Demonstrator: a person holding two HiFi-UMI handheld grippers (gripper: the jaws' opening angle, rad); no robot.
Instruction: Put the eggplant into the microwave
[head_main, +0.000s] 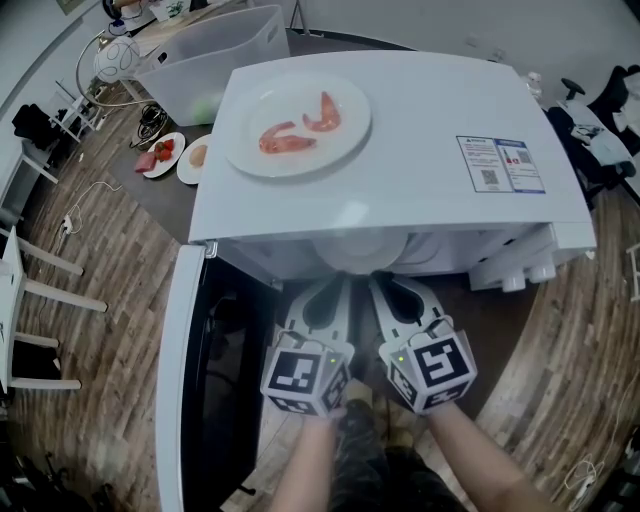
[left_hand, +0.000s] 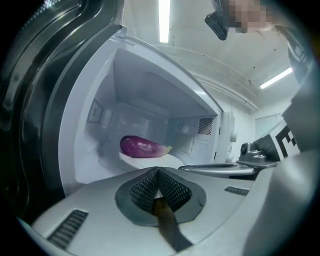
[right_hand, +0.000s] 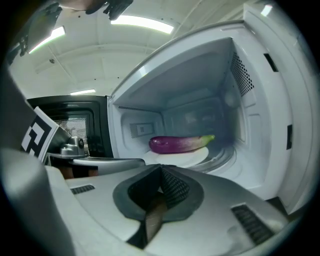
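Note:
A purple eggplant (left_hand: 142, 146) (right_hand: 180, 143) lies on a white plate (right_hand: 187, 158) inside the open white microwave (head_main: 400, 160). In the head view the cavity is hidden under the microwave's top. Both grippers hover side by side just outside the opening and point in at it. My left gripper (head_main: 338, 284) (left_hand: 157, 173) is shut with nothing between its pads. My right gripper (head_main: 385, 282) (right_hand: 161, 171) is also shut and empty. Each gripper shows at the edge of the other's view. Neither touches the eggplant or the plate.
The microwave door (head_main: 185, 380) stands swung open at the left, beside my left gripper. A white plate with shrimp (head_main: 297, 124) sits on the microwave's top. Behind it are a clear plastic bin (head_main: 215, 55) and two small food plates (head_main: 165, 155).

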